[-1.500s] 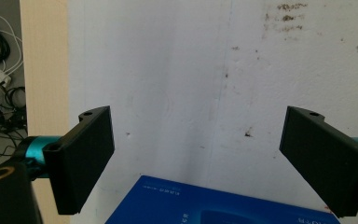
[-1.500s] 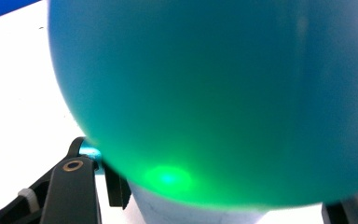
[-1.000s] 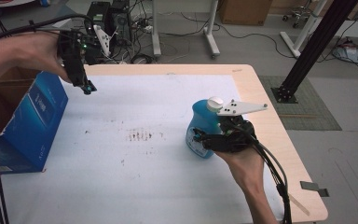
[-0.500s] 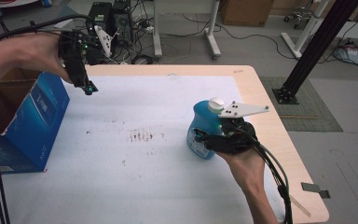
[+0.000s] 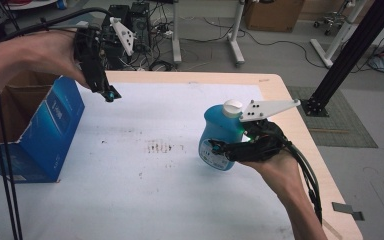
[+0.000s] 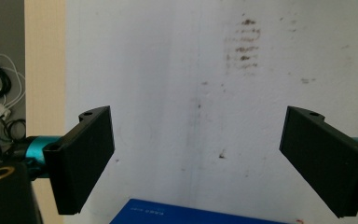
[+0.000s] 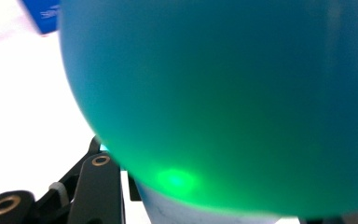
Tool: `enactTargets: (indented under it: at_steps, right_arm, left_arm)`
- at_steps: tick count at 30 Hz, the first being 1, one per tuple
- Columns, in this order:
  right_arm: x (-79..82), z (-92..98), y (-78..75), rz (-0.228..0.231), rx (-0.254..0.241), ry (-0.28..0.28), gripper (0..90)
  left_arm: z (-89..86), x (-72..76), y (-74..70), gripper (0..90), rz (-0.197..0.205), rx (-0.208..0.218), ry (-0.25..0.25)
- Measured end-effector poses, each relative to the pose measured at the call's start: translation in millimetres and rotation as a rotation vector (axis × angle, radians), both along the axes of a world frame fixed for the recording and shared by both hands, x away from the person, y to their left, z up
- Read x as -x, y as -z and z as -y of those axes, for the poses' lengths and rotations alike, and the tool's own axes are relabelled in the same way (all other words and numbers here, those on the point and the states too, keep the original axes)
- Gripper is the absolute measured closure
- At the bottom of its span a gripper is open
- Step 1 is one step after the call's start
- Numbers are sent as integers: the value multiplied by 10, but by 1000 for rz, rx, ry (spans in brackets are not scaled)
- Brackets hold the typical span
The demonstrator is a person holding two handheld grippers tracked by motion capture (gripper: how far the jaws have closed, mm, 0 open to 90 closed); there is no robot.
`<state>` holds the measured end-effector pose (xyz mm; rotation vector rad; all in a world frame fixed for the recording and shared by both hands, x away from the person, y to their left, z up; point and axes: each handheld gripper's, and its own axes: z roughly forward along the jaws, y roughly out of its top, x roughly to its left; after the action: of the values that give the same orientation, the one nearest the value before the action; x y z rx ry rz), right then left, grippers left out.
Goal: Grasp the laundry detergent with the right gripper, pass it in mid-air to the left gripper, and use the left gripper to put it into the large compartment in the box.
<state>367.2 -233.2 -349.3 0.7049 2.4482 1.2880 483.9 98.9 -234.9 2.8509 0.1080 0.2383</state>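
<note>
A blue bottle (image 5: 219, 134) with a white cap (image 5: 232, 107) is at the right of the white table, tilted. My right gripper (image 5: 222, 150) is shut on its lower body, with the hand coming in from below. In the right gripper view the bottle (image 7: 223, 93) sits very close, with one black finger (image 7: 100, 189) pressed against its left side. My left gripper (image 5: 109, 93) hangs in the air above the table's far left, pointing down. In the left gripper view its jaws (image 6: 196, 158) stand wide open with nothing between them.
An open blue cardboard box (image 5: 50, 127) stands at the table's left edge, and its top edge (image 6: 191, 214) lies just below the left gripper. The white table cover (image 5: 145, 190) carries dark smudges (image 5: 164, 146) in the middle. Black cables trail down at the far left.
The right hand has risen a little with the bottle in its grip. The left gripper has moved up and to the right, away from the box.
</note>
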Motion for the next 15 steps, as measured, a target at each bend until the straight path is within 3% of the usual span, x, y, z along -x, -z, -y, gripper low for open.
enactTargets:
  at_steps: [6,7,10,15]
  right_arm:
    - [-149,-162,-162,-2,-8,-150,464]
    - [-149,-162,-162,-2,-8,-150,464]
    - [-240,-314,-207,4,9,-249,463]
    - [-345,-573,-245,8,43,-352,463]
  left_arm:
    - [123,206,-142,101,-5,28,38]
    - [123,206,-142,104,-5,28,38]
    - [172,280,-208,109,-37,55,45]
    - [246,362,-210,109,-67,48,61]
